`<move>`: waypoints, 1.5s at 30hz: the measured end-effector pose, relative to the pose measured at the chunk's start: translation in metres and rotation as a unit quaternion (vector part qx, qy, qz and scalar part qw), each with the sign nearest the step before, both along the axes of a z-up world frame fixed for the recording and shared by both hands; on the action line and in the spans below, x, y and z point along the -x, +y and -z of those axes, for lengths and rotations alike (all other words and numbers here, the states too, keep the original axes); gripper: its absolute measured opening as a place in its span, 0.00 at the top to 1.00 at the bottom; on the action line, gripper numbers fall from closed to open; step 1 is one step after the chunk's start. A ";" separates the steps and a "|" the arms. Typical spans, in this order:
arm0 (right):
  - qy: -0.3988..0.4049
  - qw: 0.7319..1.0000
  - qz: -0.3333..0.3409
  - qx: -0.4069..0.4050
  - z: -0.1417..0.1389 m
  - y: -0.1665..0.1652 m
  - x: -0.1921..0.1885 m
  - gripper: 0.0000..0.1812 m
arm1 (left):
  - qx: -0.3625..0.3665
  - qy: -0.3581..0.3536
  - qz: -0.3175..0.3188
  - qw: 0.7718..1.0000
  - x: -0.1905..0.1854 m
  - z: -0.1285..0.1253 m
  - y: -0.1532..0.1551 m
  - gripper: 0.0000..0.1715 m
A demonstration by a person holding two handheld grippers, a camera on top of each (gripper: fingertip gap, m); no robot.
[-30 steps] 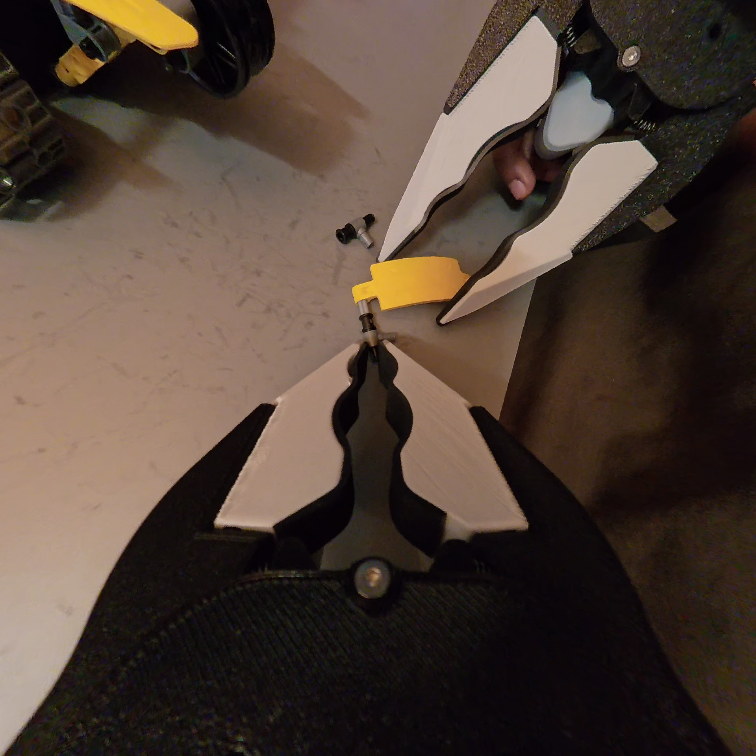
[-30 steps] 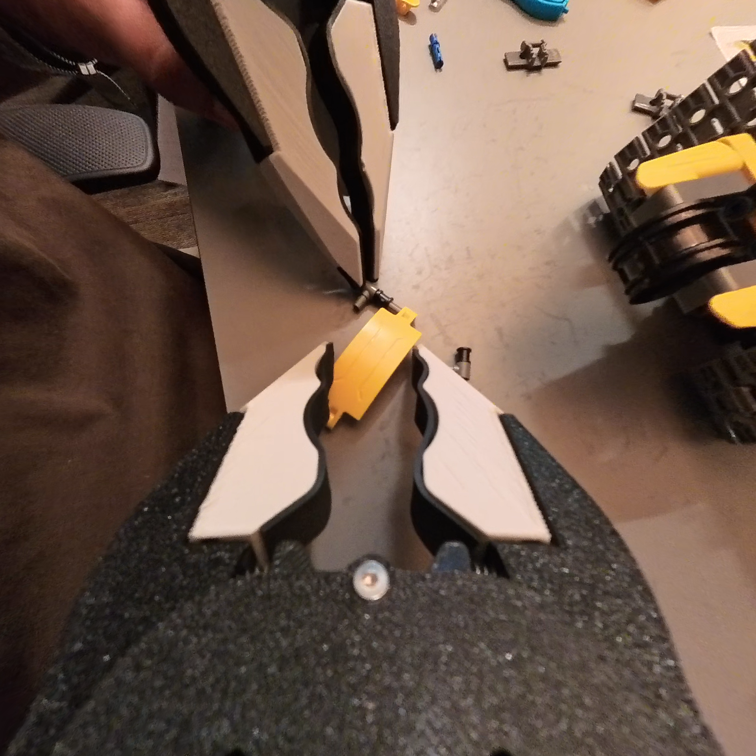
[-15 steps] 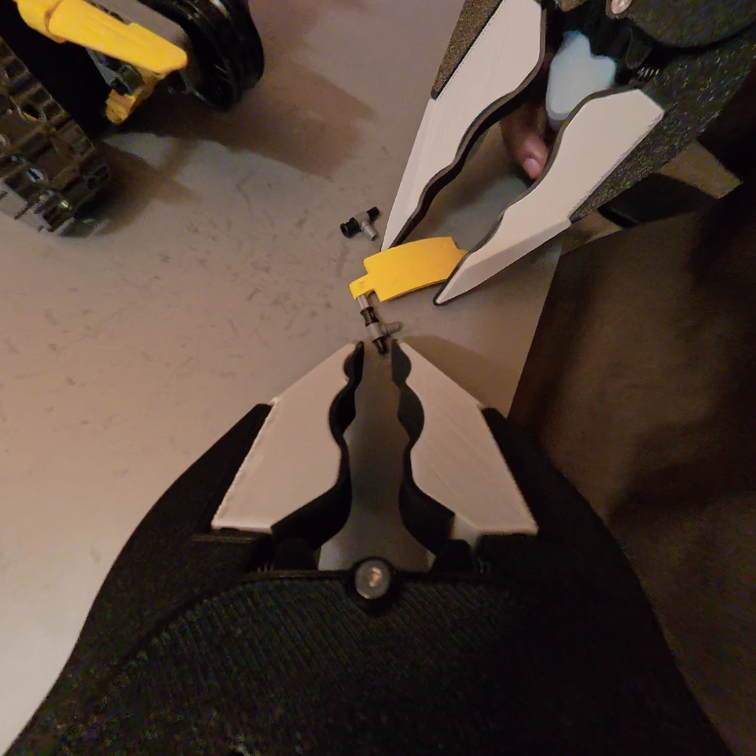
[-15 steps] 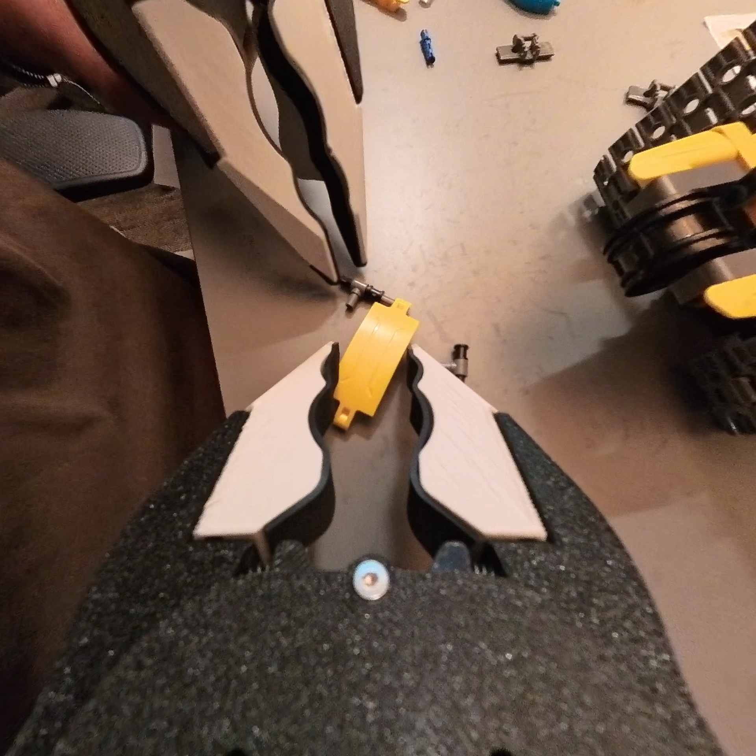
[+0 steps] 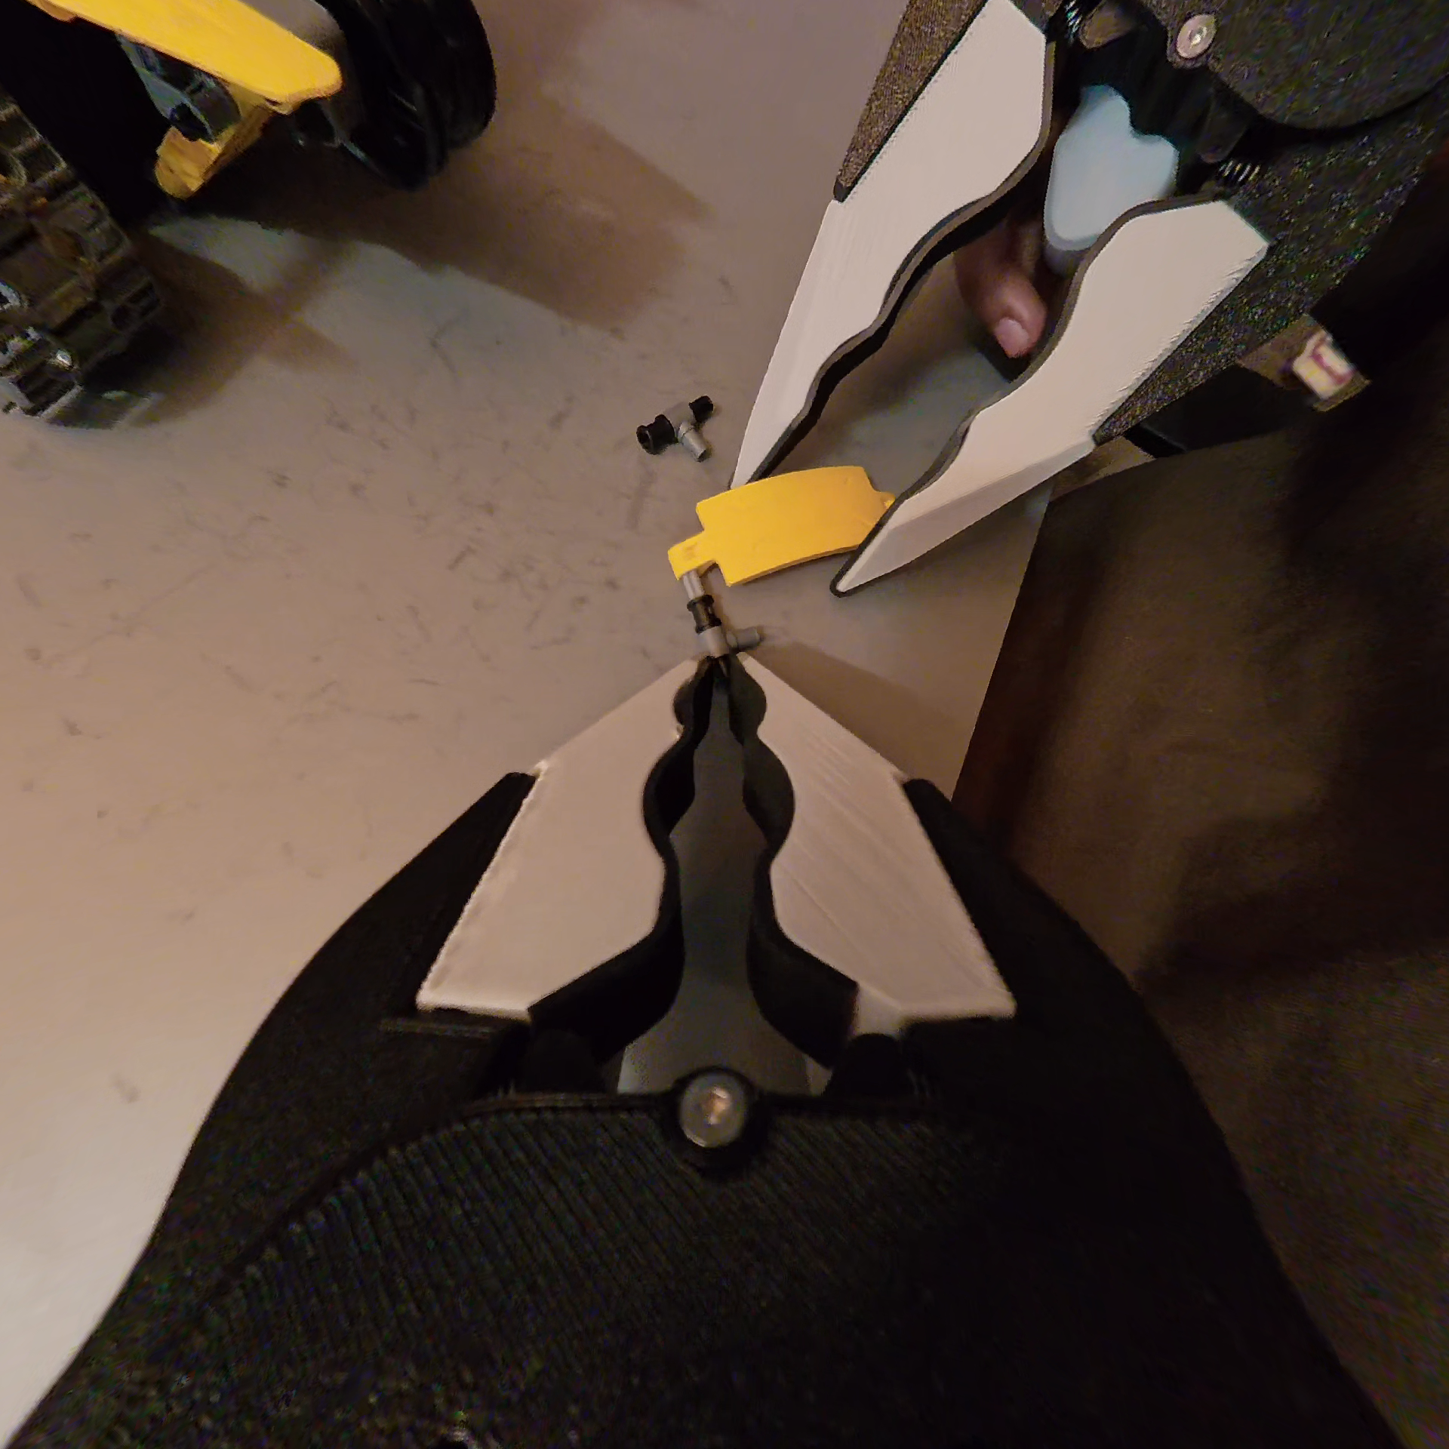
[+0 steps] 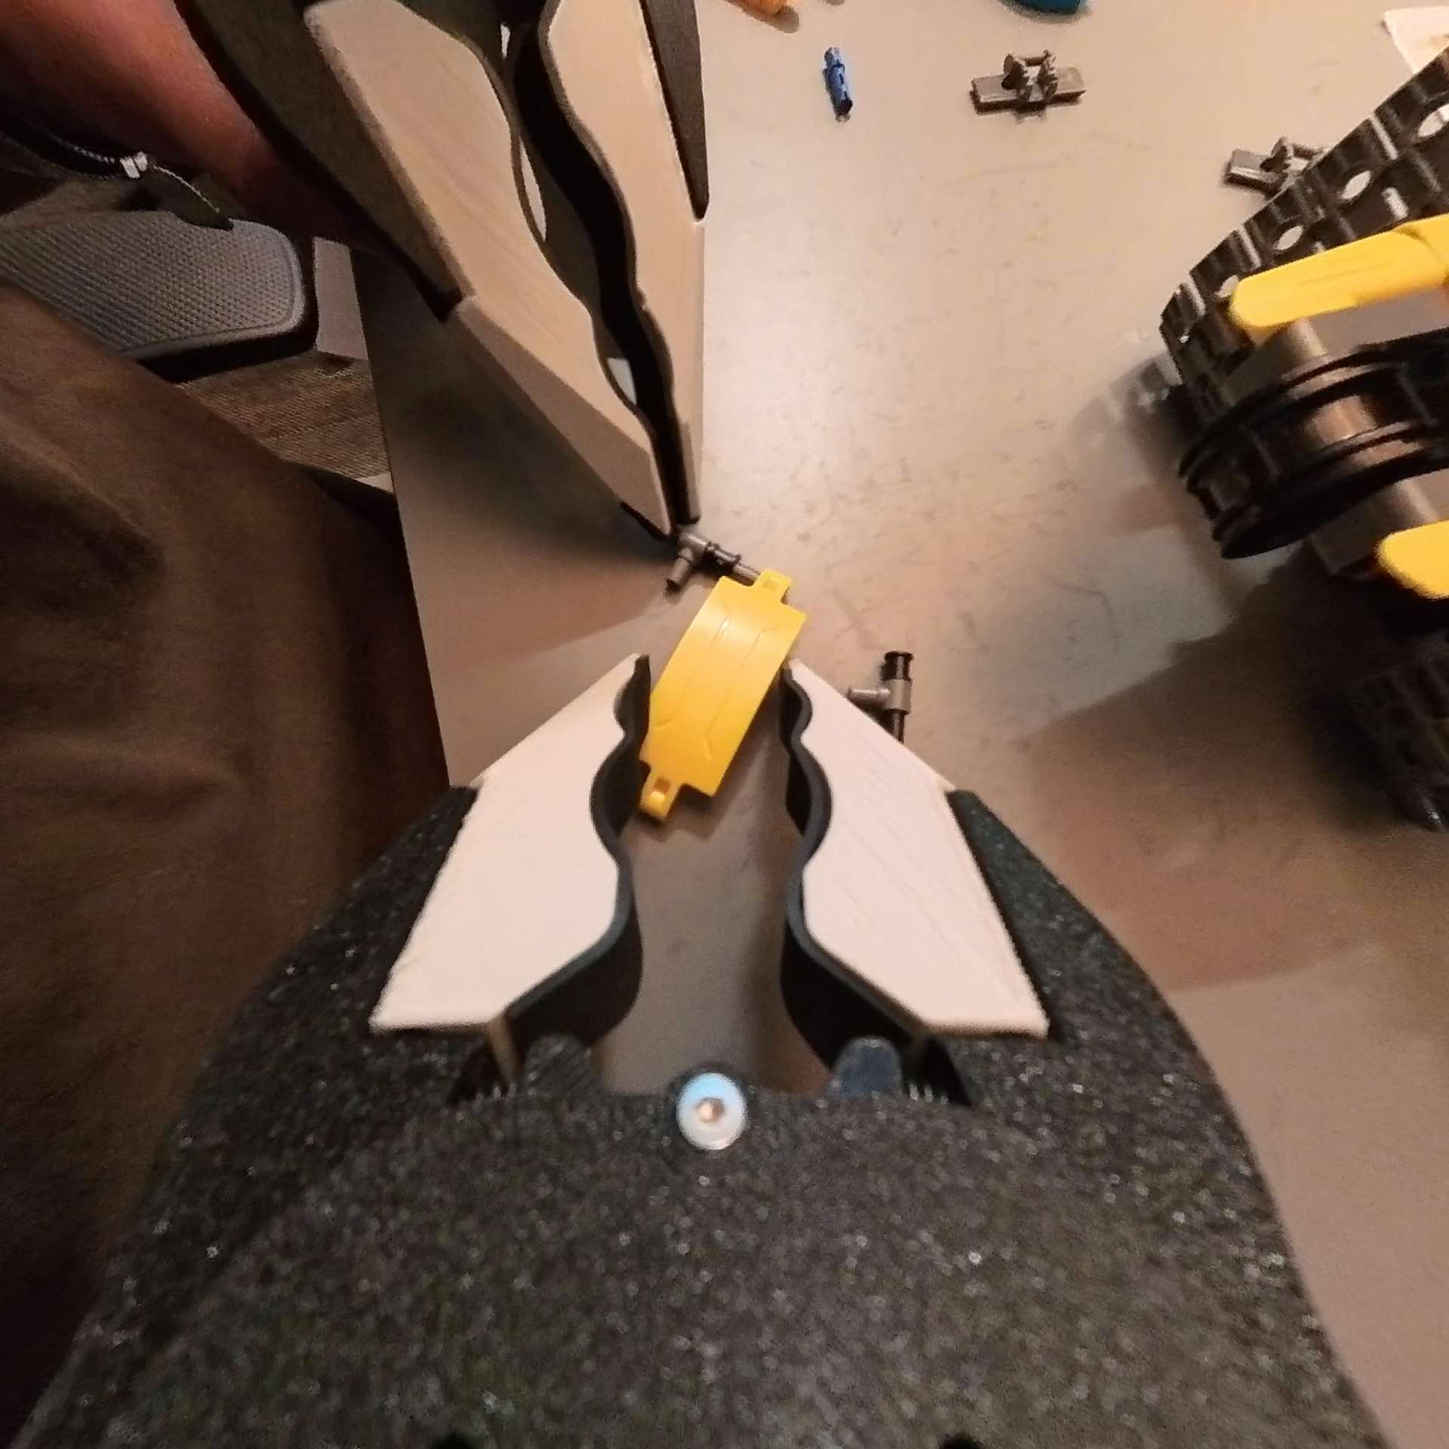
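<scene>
A yellow curved panel point(image 5: 784, 525) lies on the grey table point(image 5: 314, 627) near its edge. My right gripper point(image 6: 713, 666) is shut on the panel point(image 6: 721, 690), with a fingertip against each long side. It also shows in the left wrist view point(image 5: 792, 533). My left gripper point(image 5: 717, 665) is shut on the end of a small grey and black connector pin point(image 5: 712, 619). The pin's far end meets the panel's corner tab. In the right wrist view the left gripper point(image 6: 678, 521) comes down from the upper left onto the pin point(image 6: 706, 553).
A second small connector point(image 5: 674, 431) lies loose beside the right gripper point(image 6: 890, 690). A black tracked model with yellow parts point(image 6: 1333, 392) stands at the right. A blue pin point(image 6: 839, 78) and dark pieces point(image 6: 1027, 82) lie farther off. The table edge point(image 5: 996, 666) is close, with brown fabric beyond. One gripper's finger ends stand about 4 cm off the other's.
My right gripper's fingers have closed in onto the yellow panel, which turned a little. My left gripper eased open half a second ago and is shut on the pin again.
</scene>
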State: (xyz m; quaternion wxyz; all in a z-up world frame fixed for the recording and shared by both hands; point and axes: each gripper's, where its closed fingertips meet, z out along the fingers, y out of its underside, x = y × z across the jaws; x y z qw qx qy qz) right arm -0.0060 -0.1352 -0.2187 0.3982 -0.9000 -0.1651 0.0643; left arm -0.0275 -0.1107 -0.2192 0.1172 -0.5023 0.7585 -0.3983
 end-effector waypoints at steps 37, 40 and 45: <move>0.000 1.000 0.016 0.008 0.002 -0.002 0.002 0.80 | -0.088 -0.052 -0.060 0.993 0.005 0.004 -0.012 0.86; 0.003 1.000 0.010 0.002 0.000 0.001 0.004 0.78 | -0.087 -0.052 -0.074 0.992 0.004 0.004 -0.011 0.88; 0.014 1.000 -0.004 0.001 -0.001 0.008 0.005 0.76 | -0.082 -0.052 -0.081 0.992 0.004 0.004 -0.009 0.91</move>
